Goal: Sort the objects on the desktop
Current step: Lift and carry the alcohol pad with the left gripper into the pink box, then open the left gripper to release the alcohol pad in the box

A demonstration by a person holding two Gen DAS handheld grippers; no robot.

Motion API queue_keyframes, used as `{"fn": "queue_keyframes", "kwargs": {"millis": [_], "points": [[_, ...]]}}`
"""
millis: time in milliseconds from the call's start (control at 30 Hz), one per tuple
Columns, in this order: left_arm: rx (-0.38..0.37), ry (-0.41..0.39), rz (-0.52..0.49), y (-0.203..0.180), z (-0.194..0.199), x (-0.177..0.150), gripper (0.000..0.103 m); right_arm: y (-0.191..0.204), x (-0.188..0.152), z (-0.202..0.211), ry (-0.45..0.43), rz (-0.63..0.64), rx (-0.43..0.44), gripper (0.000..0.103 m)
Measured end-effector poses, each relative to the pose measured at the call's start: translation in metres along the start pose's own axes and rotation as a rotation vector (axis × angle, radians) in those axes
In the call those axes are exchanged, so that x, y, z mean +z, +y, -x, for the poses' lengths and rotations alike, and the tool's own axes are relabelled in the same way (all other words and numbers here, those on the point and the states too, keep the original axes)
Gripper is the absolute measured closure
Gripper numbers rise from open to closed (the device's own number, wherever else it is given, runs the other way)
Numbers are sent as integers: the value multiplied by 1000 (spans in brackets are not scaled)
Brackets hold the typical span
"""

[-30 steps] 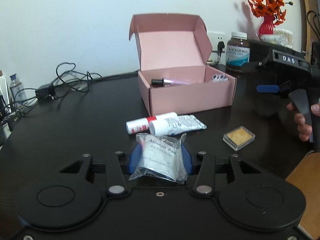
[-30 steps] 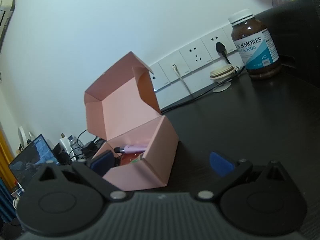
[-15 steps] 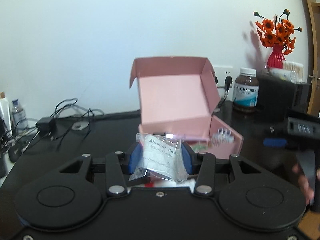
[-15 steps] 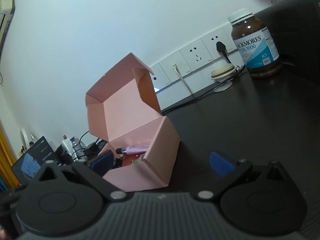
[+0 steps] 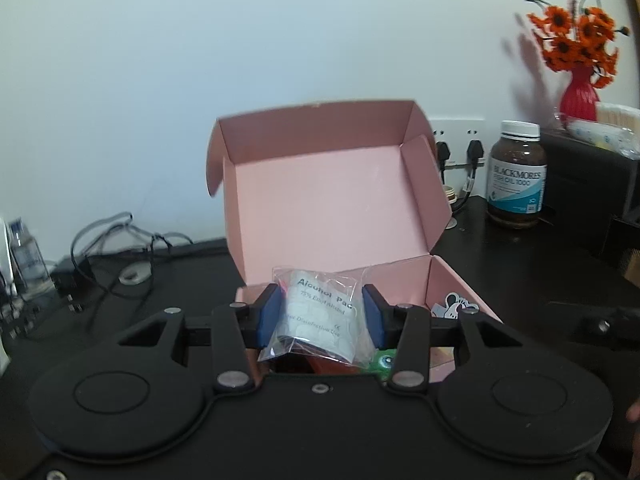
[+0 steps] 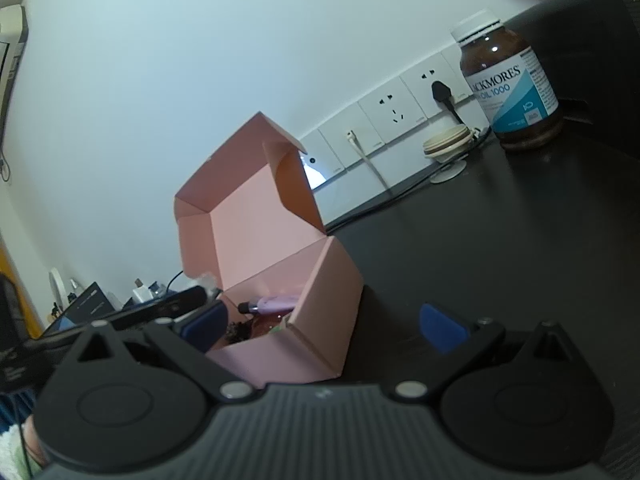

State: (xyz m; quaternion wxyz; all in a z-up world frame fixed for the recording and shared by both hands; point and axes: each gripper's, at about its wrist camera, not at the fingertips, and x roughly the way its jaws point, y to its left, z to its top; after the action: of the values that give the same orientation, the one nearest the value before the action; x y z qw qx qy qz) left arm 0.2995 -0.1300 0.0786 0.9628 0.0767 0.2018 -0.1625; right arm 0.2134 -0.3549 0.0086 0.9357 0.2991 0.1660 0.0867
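A clear bag of alcohol pads (image 5: 316, 320) hangs between the blue pads of my left gripper (image 5: 322, 309), which is shut on it. The bag is over the front part of the open pink box (image 5: 444, 280), whose lid (image 5: 332, 200) stands upright behind it. Inside the box lie white clips (image 5: 456, 305), a green item (image 5: 384, 360) and a purple pen-like item (image 6: 276, 303). My right gripper (image 6: 324, 328) stays open low over the desk, just right of the pink box (image 6: 320, 320), with nothing held.
A brown fish oil bottle (image 5: 516, 176) stands at the back right near the wall sockets (image 6: 392, 116). A red vase of orange flowers (image 5: 578, 96) sits on a dark cabinet. Tangled cables (image 5: 108, 248) and a charger lie at the back left.
My left gripper has carried the bag forward and upward from the desk front to over the box; the tubes on the desk have dropped out of view. The right gripper has stayed put.
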Motion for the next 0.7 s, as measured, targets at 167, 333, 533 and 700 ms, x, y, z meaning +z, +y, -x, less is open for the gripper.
{"fn": "queue_keyframes", "kwargs": {"millis": [167,333,533,700], "points": [[27,33,-11,-8,-16,-2,58,-5,1,0,-1,-28,2,1],[40,103,2,-11,-33,0,58,-4,1,0,-2,-19,5,1],[57,194,29,-9,-52,-6,57,-5,1,0,-1,-26,8,1],[64,213,33,-9,-56,-11,56,-6,1,0,2,-25,9,1]]}}
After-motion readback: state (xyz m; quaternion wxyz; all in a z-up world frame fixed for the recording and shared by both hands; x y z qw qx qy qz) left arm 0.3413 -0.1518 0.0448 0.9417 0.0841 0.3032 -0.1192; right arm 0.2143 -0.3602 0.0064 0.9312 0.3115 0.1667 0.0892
